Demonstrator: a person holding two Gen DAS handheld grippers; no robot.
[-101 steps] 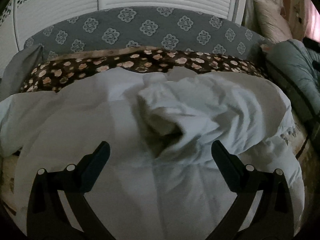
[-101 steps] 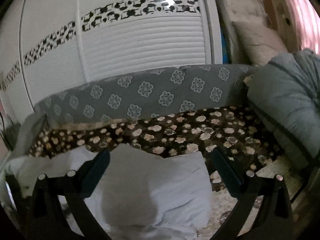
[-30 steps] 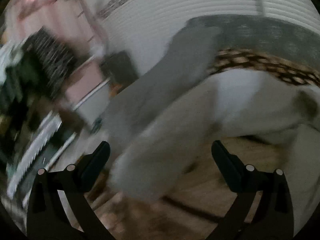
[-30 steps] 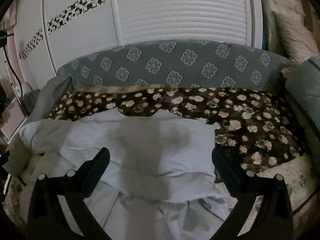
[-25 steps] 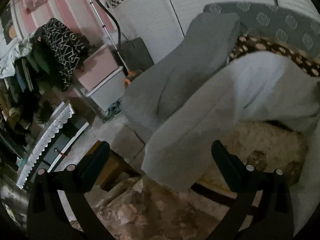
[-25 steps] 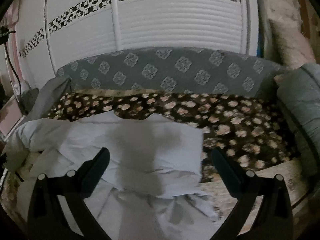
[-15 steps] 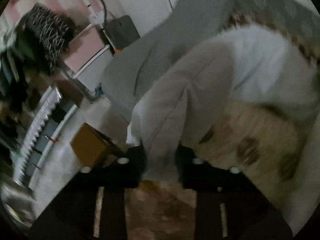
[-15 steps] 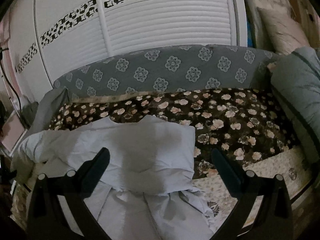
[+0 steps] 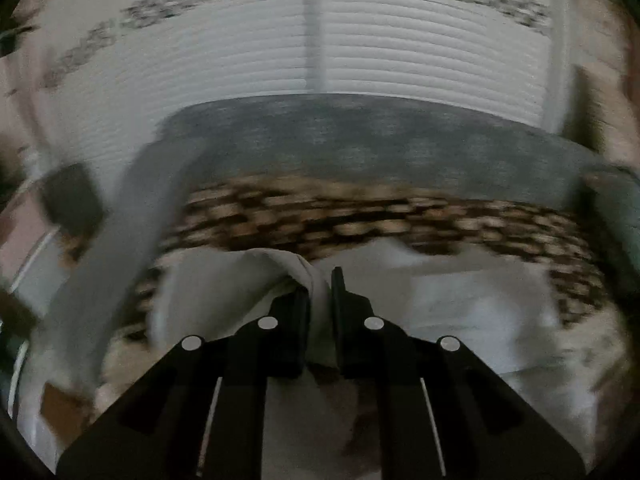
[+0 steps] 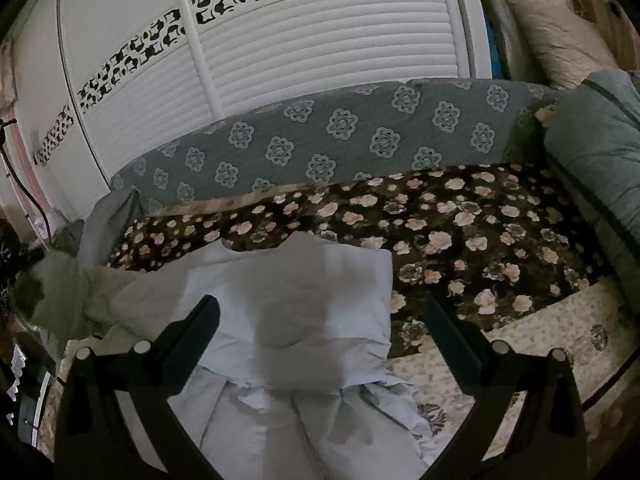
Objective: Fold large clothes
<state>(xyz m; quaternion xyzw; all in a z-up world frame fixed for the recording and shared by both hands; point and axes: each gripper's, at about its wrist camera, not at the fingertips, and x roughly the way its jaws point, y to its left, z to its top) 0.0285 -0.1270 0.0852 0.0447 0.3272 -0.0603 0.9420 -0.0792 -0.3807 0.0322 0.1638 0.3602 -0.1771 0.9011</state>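
My left gripper (image 9: 320,304) now pinches the white garment's (image 10: 304,300) sleeve (image 9: 316,280), ready to fold inward; right gripper (image 10: 320,320) stays spread.

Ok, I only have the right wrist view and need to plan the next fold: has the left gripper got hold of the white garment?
Observer: Yes. The left gripper is shut on a bunch of the white garment.
Operator: Where does the cloth run from there?
Observer: It arcs up and off to the left of the fingers. That view is blurred, so I cannot tell which part of the garment it is.
Operator: What does that camera face?
Observer: The grey headboard, with the white wardrobe behind it.
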